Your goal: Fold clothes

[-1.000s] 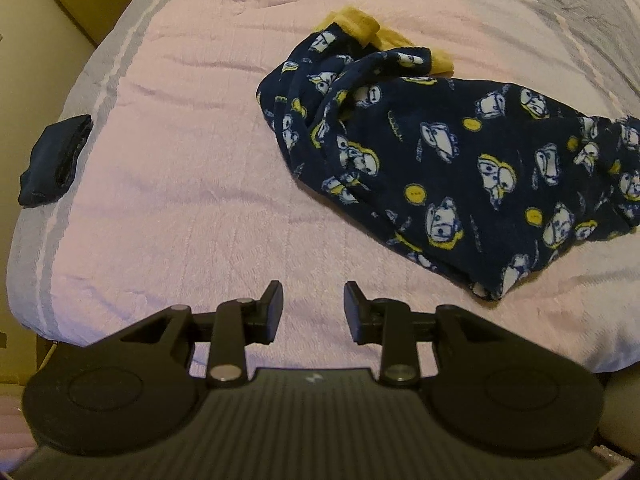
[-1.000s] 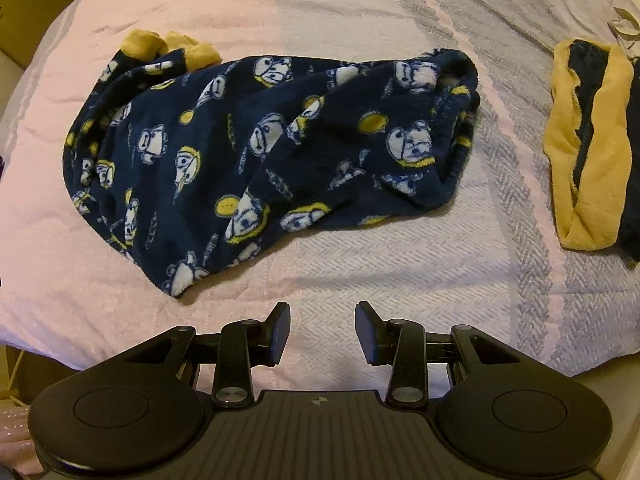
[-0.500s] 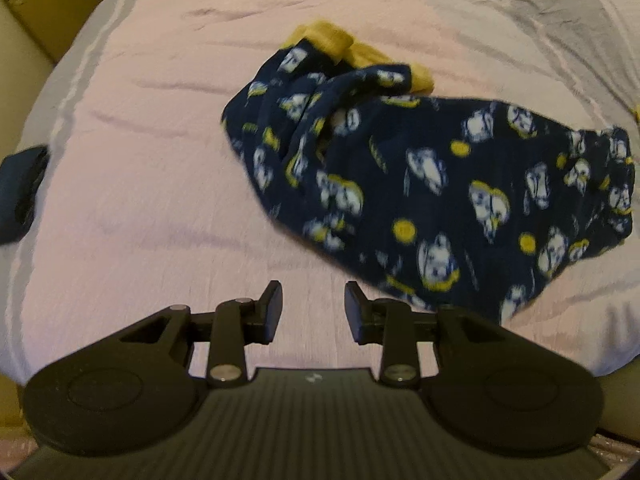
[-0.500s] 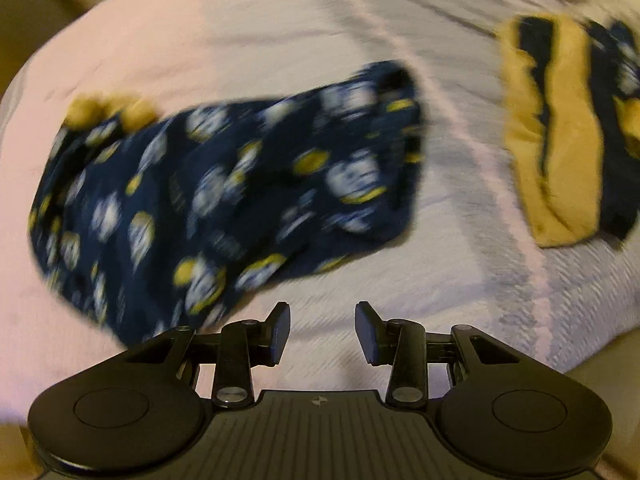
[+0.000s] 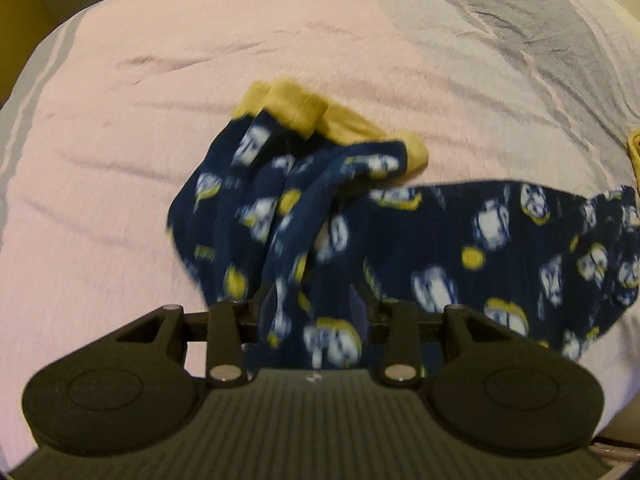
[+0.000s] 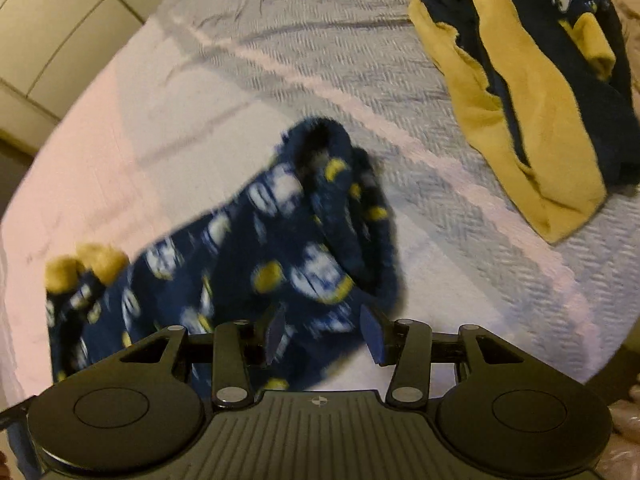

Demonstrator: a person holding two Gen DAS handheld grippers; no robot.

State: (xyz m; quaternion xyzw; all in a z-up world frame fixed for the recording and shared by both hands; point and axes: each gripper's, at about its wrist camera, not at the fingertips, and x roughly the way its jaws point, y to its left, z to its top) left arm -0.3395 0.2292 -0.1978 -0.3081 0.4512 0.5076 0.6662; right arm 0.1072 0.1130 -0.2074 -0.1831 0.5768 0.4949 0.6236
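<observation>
Left wrist view puts your left gripper [image 5: 314, 312] over the cuff end of the navy printed pyjama trousers [image 5: 460, 252], which lie crumpled across the pink part of the bed [image 5: 140, 128]. The yellow cuffs [image 5: 304, 110] are bunched just beyond the jaws. Your left jaws stand apart and have just been opening; fabric shows between them, but the pads do not press on it, so nothing is gripped.

Right wrist view shows your right gripper [image 6: 322, 334] above the waistband end of the same trousers [image 6: 280, 248], where the waist opening gapes in a loop. These jaws are also apart, also just widened, with cloth under and between them and no pinch made. A second garment [image 6: 520, 92], navy and yellow, lies well apart on the grey part of the bed, loosely doubled over; you cannot call it properly folded from here.

Judging by this, the trousers are barely begun: still rumpled, legs twisted together, no clean fold anywhere. You have lined up on both ends, and what remains is taking hold, pulling the piece flat, then folding it, with the other garment likely still to do.
</observation>
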